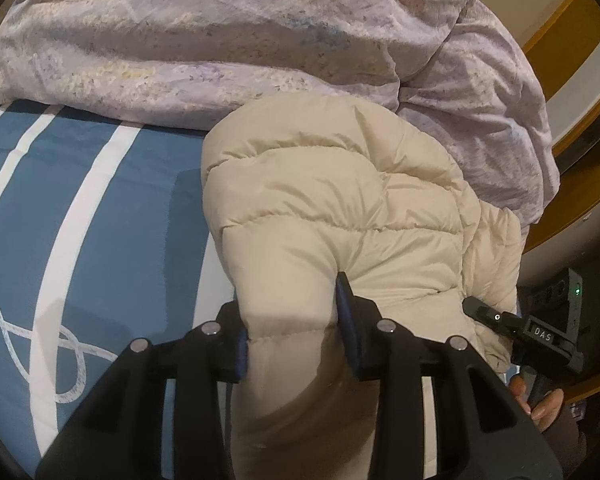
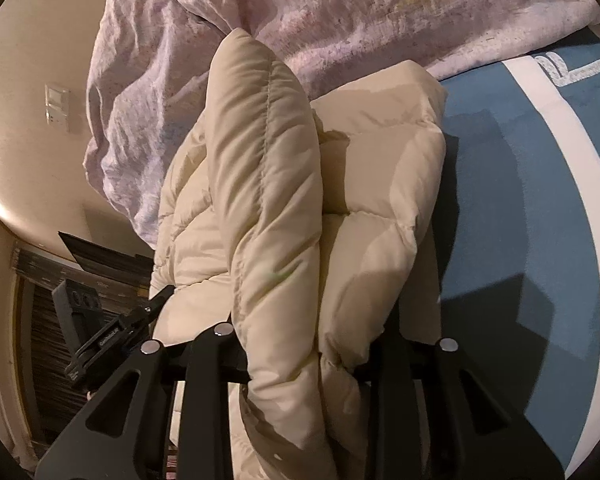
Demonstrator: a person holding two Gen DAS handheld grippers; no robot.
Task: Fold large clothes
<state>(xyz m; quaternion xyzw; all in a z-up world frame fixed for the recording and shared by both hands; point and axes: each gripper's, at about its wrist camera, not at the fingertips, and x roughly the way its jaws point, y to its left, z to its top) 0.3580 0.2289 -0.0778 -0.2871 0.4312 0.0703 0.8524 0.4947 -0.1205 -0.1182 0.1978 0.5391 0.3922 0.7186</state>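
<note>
You've got the cream puffer jacket point(image 1: 340, 200) pinched in both: left gripper point(image 1: 296, 328) partly closed on a padded fold, right gripper point(image 2: 312, 356) clamped on another thick roll. The jacket lies on the blue striped bedsheet point(image 1: 100, 200), long axis running away from your fingers toward the lilac duvet point(image 1: 220, 40).

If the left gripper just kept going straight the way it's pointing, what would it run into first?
The cream puffer jacket. The left gripper already has a fold of it between its fingers, and more of the jacket is piled directly ahead. Beyond that lies the lilac duvet, though how far behind is hard to judge.
</note>
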